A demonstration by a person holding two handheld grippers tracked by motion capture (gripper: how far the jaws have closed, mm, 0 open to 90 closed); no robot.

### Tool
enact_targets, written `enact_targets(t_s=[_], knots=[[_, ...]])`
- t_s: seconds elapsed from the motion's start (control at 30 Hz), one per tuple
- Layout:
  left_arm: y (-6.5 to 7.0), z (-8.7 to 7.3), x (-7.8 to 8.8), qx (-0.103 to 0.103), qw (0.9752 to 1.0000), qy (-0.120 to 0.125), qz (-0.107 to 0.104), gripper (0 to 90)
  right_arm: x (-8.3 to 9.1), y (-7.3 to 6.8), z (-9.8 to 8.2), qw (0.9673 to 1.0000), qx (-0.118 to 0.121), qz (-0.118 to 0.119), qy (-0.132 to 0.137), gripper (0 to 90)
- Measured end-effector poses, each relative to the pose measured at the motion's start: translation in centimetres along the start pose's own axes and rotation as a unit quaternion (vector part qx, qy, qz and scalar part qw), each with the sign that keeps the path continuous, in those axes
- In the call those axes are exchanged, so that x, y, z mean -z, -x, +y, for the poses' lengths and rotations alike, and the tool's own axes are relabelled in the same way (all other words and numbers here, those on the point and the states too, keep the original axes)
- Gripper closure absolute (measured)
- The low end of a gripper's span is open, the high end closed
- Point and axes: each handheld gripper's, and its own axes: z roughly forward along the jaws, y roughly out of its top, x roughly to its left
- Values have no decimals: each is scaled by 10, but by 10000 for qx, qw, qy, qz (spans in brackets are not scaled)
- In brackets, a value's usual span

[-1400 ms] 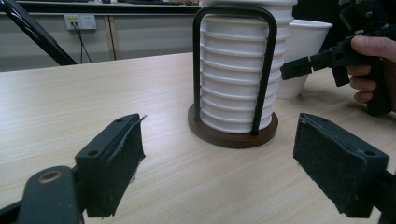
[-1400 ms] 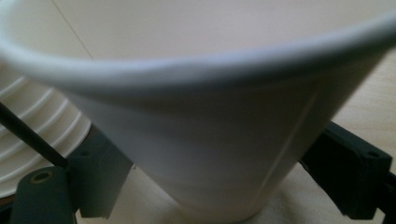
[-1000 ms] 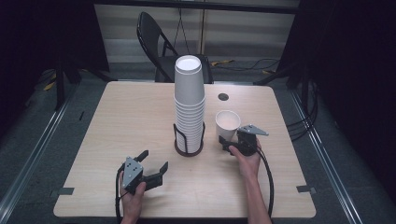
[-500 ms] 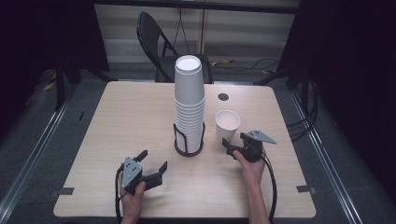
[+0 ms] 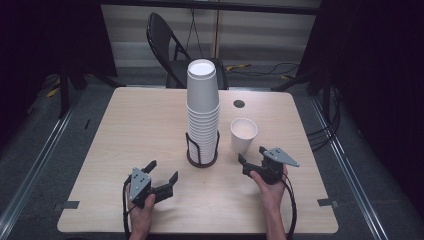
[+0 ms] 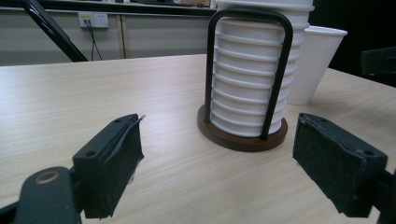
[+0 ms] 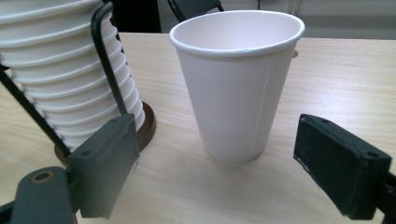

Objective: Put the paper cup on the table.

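- High view: single paper cup (image 5: 244, 135) stands upright on the table (image 5: 130, 125), just right of the cup stack (image 5: 202, 112) in its black wire holder (image 5: 202, 155).
- Right gripper (image 5: 254, 159) sits just short of that cup, jaws spread wide, nothing between them.
- Left gripper (image 5: 161, 175) rests near the table's front edge, jaws parted too, aimed at the holder.
- Right gripper view: the cup's rim is clean and round, apart from both pads (image 7: 343, 170).

The cup stack (image 6: 250, 70) runs off the top of the left gripper view. In the right gripper view the stack (image 7: 60, 70) is cut by the left edge, its holder base (image 7: 144, 123) partly hidden behind a jaw.
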Motion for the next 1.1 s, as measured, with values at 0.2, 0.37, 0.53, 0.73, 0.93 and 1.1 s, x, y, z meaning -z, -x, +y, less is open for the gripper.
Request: enact_targets(t_s=[0.2, 0.37, 0.53, 0.73, 0.93, 1.1], knots=[[0, 0, 0, 21, 10000, 5, 73, 155, 11, -7, -6, 9999, 20, -43, 127, 141], [0, 0, -1, 13, 10000, -23, 89, 155, 18, -16, -14, 9998, 42, 11, 194, 136], [0, 0, -1, 50, 9999, -43, 115, 155, 24, -26, -17, 9993, 84, 104, 345, 128], [0, 0, -1, 41, 9999, -52, 145, 156, 26, -42, -24, 9990, 124, 186, 384, 126], [3, 0, 2, 12, 9996, -61, 273, 156, 28, -55, -33, 9987, 233, 237, 391, 126], [3, -1, 3, 47, 9995, -23, 327, 157, 30, -60, -41, 9980, 255, 231, 521, 126]])
